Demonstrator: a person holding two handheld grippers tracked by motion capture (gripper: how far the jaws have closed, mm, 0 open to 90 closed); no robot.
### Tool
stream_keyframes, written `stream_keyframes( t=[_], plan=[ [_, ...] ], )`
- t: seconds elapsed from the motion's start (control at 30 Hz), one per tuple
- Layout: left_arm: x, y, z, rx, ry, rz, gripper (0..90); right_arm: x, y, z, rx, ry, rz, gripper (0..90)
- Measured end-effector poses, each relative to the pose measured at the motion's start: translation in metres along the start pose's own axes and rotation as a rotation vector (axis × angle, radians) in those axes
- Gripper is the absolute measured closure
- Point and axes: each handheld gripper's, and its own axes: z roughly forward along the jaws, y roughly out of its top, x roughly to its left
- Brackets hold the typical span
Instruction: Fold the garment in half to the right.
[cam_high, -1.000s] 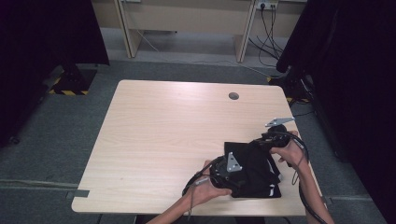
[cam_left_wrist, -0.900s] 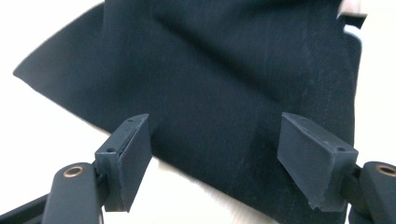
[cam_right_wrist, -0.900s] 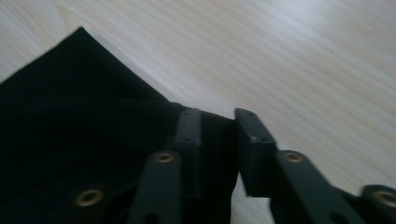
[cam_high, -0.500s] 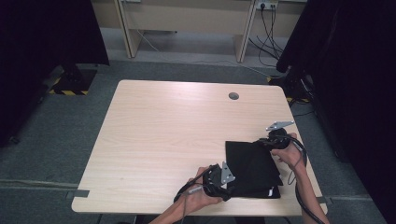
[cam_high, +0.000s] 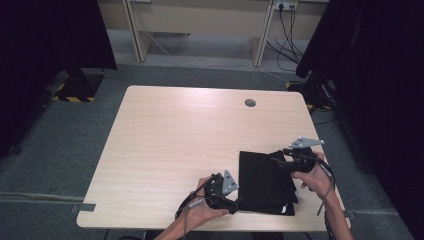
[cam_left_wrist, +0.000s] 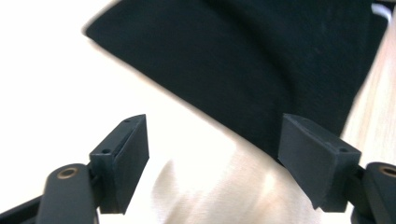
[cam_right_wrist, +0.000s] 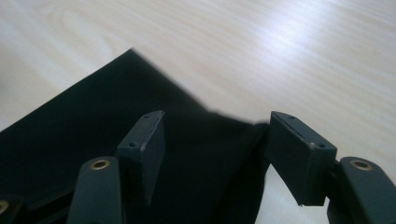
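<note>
Folding looks to be the job: the black cloth (cam_high: 265, 182) lies flat at the tabletop's (cam_high: 190, 135) near right corner, left tool (cam_high: 232, 204) gaping empty off its near-left edge, right tool (cam_high: 276, 159) just opening over the far-right corner, gripping nothing.

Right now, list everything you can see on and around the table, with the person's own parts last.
Folded cloth: one, black, table's near right corner.
Table: one, light wood, centre; small round hole near its far edge.
Floor tape: one strip, yellow and black, far left.
Wall cables: several, black, top right.
Left gripper: one, black, at cloth's near left edge, jaws open.
Right gripper: one, black, over cloth's far right corner, jaws open, just been opening.
</note>
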Motion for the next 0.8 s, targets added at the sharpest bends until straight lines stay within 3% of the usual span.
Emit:
stream_keyframes(
  t=[0.17, 0.33, 0.47, 0.57, 0.67, 0.8],
  plan=[
    [0.018, 0.011, 0.009, -0.016, 0.015, -0.056, 22.2, 0.012, -0.017, -0.014, 0.018, 0.002, 0.0, 37.0],
    [0.024, 0.025, 0.03, -0.001, 0.024, -0.081, 20.2, 0.021, -0.028, -0.018, 0.034, 0.005, 0.0, 36.9],
    [0.016, 0.026, 0.042, 0.022, 0.007, -0.066, 19.7, 0.027, -0.036, -0.015, 0.058, 0.017, -0.005, 36.9],
    [0.014, 0.022, 0.046, 0.056, 0.026, -0.04, 21.8, 0.029, -0.043, -0.01, 0.08, 0.029, -0.008, 36.9],
    [0.016, 0.02, 0.045, 0.065, 0.027, -0.052, 22.7, 0.029, -0.045, -0.005, 0.083, 0.036, 0.003, 36.8],
    [0.021, 0.018, 0.04, 0.081, 0.06, -0.029, 23.6, 0.034, -0.039, 0.002, 0.085, 0.049, -0.013, 36.8]
  ],
)
